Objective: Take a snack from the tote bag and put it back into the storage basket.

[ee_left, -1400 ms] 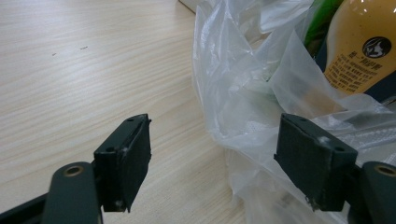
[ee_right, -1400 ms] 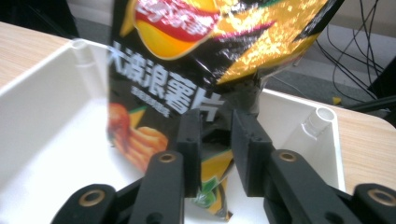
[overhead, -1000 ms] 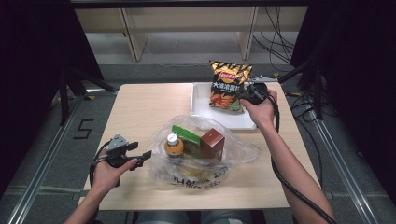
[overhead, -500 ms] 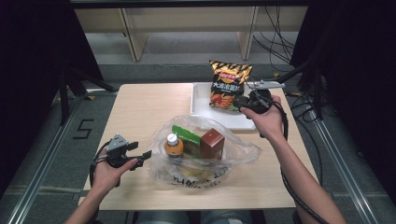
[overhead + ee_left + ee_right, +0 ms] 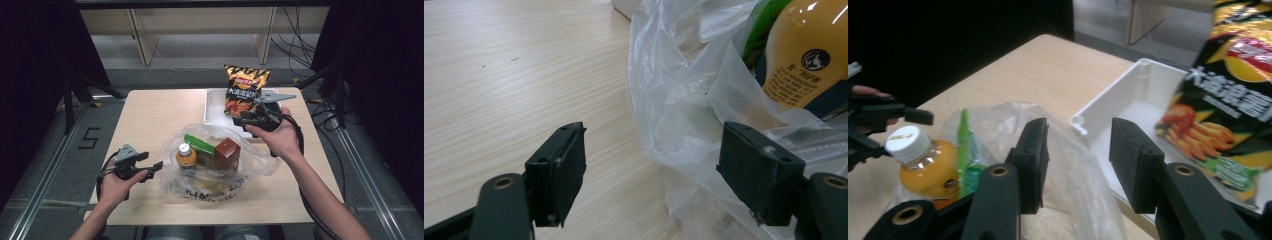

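High view, tabletop (image 5: 150, 115): bag sits at the middle.
Plastic bag (image 5: 250, 165): rim slack; left tongs (image 5: 152, 168) spread, film between them, should pinch it.
Chip packet (image 5: 244, 95): stands in white tray (image 5: 214, 107).
Right tongs (image 5: 239, 121): empty, just opening, half spread; aim for the carton (image 5: 227, 154).

Digit "5" marked on the floor (image 5: 89, 138), Chinese characters on the chip bag (image 5: 1243, 85), too blurred to read
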{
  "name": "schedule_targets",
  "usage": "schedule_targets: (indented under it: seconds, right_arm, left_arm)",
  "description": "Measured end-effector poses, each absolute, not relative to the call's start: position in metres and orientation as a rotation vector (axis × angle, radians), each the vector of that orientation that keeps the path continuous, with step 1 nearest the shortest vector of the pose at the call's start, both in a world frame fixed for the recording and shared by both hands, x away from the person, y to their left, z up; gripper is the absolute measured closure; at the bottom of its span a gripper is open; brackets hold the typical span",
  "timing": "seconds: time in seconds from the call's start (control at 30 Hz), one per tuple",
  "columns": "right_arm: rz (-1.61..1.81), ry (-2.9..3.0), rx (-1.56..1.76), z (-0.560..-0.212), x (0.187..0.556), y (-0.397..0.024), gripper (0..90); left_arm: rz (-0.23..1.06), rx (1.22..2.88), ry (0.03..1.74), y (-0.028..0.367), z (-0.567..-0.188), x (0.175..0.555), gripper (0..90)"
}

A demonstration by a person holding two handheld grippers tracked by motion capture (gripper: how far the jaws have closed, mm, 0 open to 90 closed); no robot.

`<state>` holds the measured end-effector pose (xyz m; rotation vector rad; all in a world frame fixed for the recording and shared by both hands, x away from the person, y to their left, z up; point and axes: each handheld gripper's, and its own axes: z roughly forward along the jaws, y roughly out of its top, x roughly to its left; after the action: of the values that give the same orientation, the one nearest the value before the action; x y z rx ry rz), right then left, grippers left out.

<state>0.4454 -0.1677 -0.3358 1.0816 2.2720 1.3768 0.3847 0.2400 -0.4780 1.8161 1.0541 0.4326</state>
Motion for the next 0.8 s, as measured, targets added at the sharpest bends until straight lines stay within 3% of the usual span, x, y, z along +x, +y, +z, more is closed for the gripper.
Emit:
schedule_targets:
  seconds: [0.47, 0.8]
  right_arm:
    - [1.291, 2.494, 0.957, -0.320, 0.459, -0.124, 71.7]
    - [1.203, 2.617, 0.969, -0.319, 0.460, -0.113, 72.7]
  left_arm:
    - [0.436, 1.816, 1.046, 0.242, -0.476, 0.385, 26.4]
    - [0.437, 1.817, 1.047, 0.241, -0.477, 0.385, 26.4]
